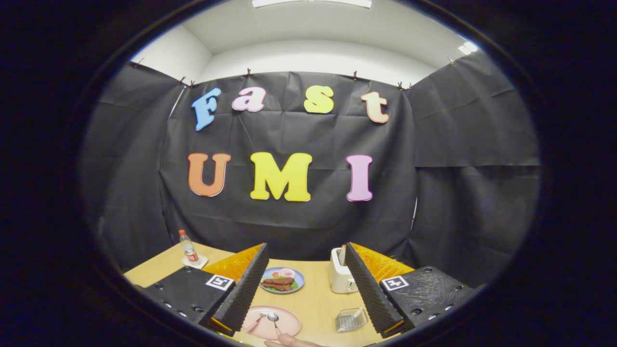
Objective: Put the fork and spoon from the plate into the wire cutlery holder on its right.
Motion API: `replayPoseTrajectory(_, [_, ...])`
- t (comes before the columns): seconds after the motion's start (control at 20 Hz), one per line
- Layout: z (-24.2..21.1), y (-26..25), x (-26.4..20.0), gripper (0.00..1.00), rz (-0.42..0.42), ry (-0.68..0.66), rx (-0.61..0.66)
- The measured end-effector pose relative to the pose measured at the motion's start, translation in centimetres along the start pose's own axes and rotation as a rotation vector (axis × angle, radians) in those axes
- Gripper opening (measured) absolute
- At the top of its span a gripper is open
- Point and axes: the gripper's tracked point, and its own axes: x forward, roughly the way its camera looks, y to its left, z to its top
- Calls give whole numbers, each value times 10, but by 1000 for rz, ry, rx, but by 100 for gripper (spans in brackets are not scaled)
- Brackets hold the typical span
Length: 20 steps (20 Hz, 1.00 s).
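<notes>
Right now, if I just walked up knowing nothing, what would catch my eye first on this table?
Probably the gripper, its two fingers spread wide open above the wooden table. Between them lies a pink plate with a fork and spoon, and the wire cutlery holder to its right. Beyond sit a blue plate of food, a white toaster and a bottle.

Bright ceiling panels [312, 3] lit the room evenly from above. Fisheye distortion bowed the edges, shadows stayed soft, and the wooden table [315, 299] showed no glare.
</notes>
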Motion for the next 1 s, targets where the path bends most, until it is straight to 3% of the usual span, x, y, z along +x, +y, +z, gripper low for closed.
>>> replayPoseTrajectory(0.2, [-25,0,12,95,7,37,-8])
replayPoseTrajectory(0.45, [-93,-1,35,95,-16,158,11])
replayPoseTrajectory(0.65, [-172,9,53,96,-26,306,17])
replayPoseTrajectory(1.0, [-293,47,62,93,34,586,26])
